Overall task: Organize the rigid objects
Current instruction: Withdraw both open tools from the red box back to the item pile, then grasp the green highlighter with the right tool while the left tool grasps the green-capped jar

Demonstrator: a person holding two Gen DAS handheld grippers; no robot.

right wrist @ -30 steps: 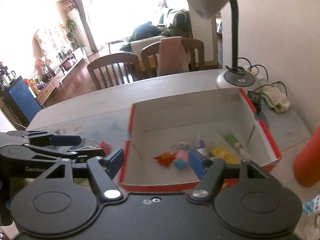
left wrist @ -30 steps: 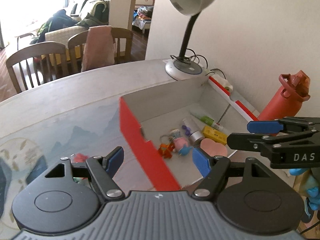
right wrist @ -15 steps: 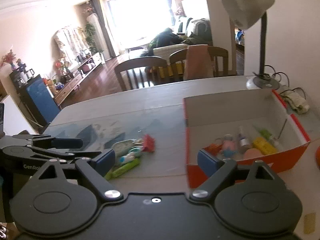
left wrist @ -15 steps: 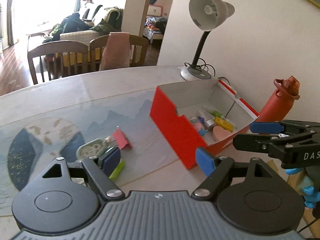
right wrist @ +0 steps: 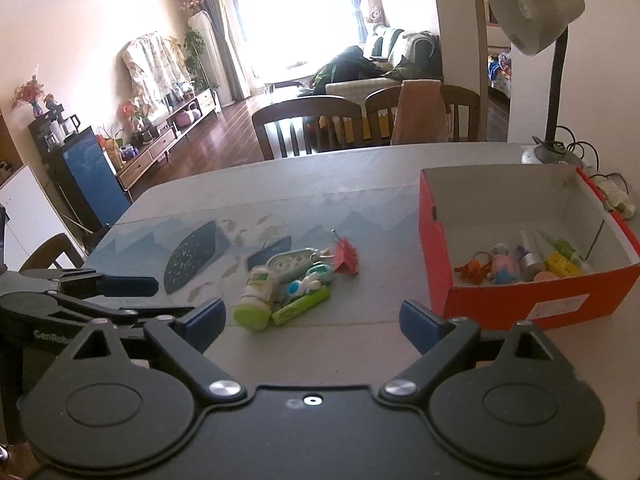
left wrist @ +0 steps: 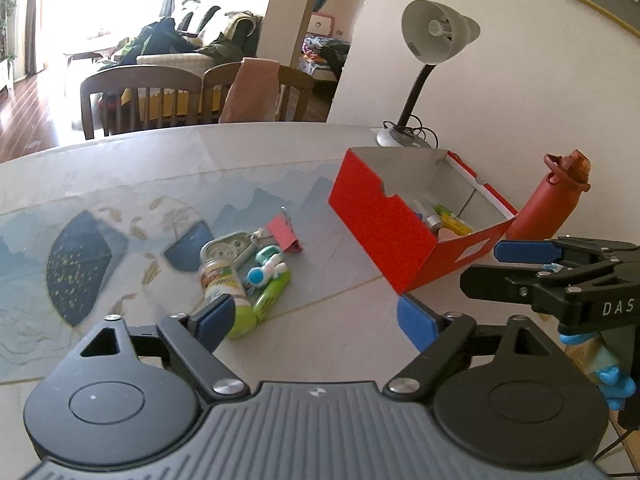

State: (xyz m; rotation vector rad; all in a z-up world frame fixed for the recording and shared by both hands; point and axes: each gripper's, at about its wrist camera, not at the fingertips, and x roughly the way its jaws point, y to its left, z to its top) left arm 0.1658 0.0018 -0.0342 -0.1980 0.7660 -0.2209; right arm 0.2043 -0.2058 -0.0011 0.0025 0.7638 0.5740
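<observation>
A red cardboard box (right wrist: 532, 304) (left wrist: 384, 224) stands on the table's right side with several small items inside. A pile of loose items lies left of it: a green-capped bottle (right wrist: 256, 294) (left wrist: 224, 284), a green tube (right wrist: 302, 304), an oval tin (right wrist: 290, 262) (left wrist: 228, 246), a blue-white figure (left wrist: 266, 270) and a red clip (right wrist: 346, 256) (left wrist: 282, 232). My left gripper (left wrist: 316, 316) is open and empty, above the near table. My right gripper (right wrist: 310, 318) is open and empty, just short of the pile. Each shows in the other's view.
A desk lamp (right wrist: 548, 60) (left wrist: 424, 64) stands behind the box. An orange-red water bottle (left wrist: 548, 204) stands right of the box by the wall. Chairs (right wrist: 312, 124) line the table's far edge. A painted mat (left wrist: 80, 256) covers the tabletop.
Both grippers have pulled back and left from over the box. The loose pile on the mat has come into view. Both stay open.
</observation>
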